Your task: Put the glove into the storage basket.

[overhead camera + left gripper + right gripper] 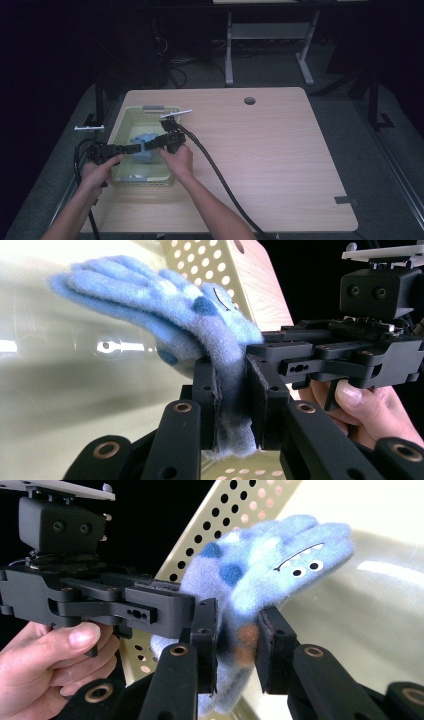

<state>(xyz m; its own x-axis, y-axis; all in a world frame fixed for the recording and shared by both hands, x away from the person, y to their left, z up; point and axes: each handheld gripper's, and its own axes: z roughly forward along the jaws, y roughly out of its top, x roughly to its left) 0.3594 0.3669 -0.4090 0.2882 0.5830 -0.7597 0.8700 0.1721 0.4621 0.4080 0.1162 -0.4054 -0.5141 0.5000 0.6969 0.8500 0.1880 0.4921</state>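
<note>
A fuzzy blue glove (pixel 145 141) with a small stitched face hangs over a pale yellow perforated basket (pixel 142 182) at the table's left. My left gripper (pixel 140 147) comes in from the left and is shut on the glove's cuff (pixel 232 405). My right gripper (pixel 163 141) meets it from the right; in the right gripper view its jaws (pixel 237 630) stand on either side of the same cuff, and the fabric (pixel 270 555) fills the gap. Each gripper view shows the other gripper (pixel 260 352) (pixel 195 605) held close beside the glove (pixel 165 305).
The basket wall (pixel 215 260) (pixel 235 510) rises right behind the glove. A grey clip (pixel 153 107) sits on the basket's far rim. The right gripper's black cable (pixel 220 175) crosses the wooden table (pixel 280 150), which has a round hole (pixel 249 100) at the back.
</note>
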